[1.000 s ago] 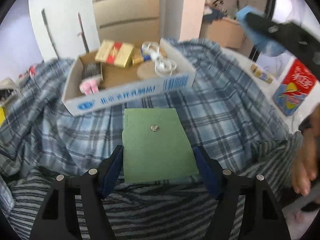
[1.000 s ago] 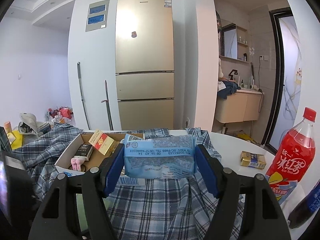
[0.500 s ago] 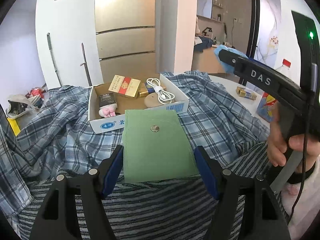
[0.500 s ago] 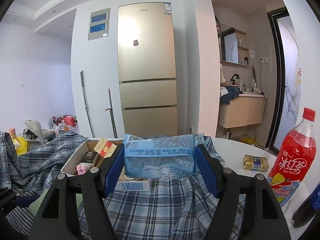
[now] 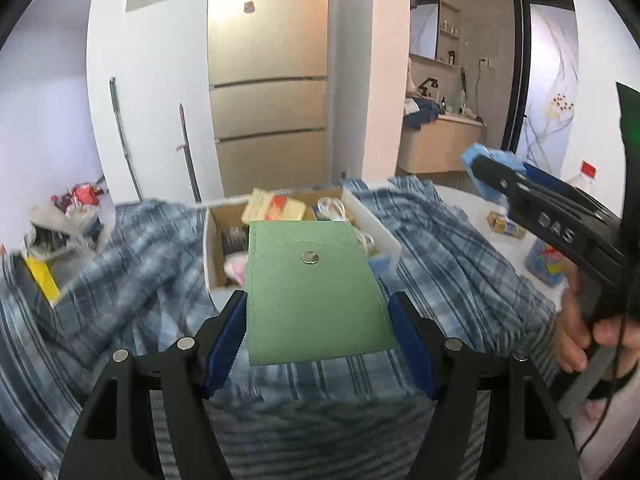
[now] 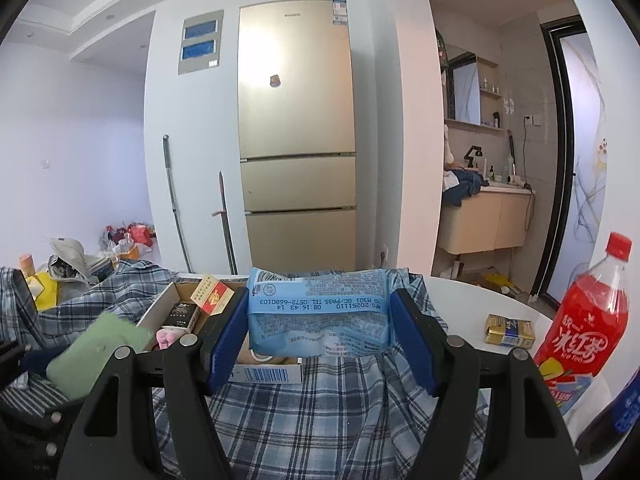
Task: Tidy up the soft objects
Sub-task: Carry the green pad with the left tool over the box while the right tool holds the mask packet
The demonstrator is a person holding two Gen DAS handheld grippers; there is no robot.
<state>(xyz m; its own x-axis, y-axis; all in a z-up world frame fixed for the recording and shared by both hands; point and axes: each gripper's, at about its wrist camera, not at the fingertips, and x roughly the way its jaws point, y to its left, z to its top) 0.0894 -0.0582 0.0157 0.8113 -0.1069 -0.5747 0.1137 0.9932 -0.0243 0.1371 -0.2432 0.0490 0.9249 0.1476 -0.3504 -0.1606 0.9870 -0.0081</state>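
My left gripper (image 5: 316, 316) is shut on a flat green pouch (image 5: 312, 292) with a metal snap, held in the air over blue plaid cloth (image 5: 448, 248). In the right wrist view my right gripper (image 6: 320, 328) is shut on a light blue pack of tissues (image 6: 320, 312), lifted above the same plaid cloth (image 6: 320, 412). An open cardboard box (image 5: 212, 248) holding a cigarette pack, a white cable and a pink item sits just beyond both grippers. The green pouch (image 6: 100, 348) also shows at the left of the right wrist view.
A red iced-tea bottle (image 6: 588, 320) and a small gold pack (image 6: 510, 330) stand on the white table at the right. A striped cloth (image 5: 320, 428) lies near me. A gold fridge (image 6: 296, 152) and two poles stand behind. A hand (image 5: 592, 332) holds the right gripper.
My left gripper has risen and tilted up with the green pouch, so the box now sits partly behind the pouch. The right gripper with the tissue pack has stayed nearly still.
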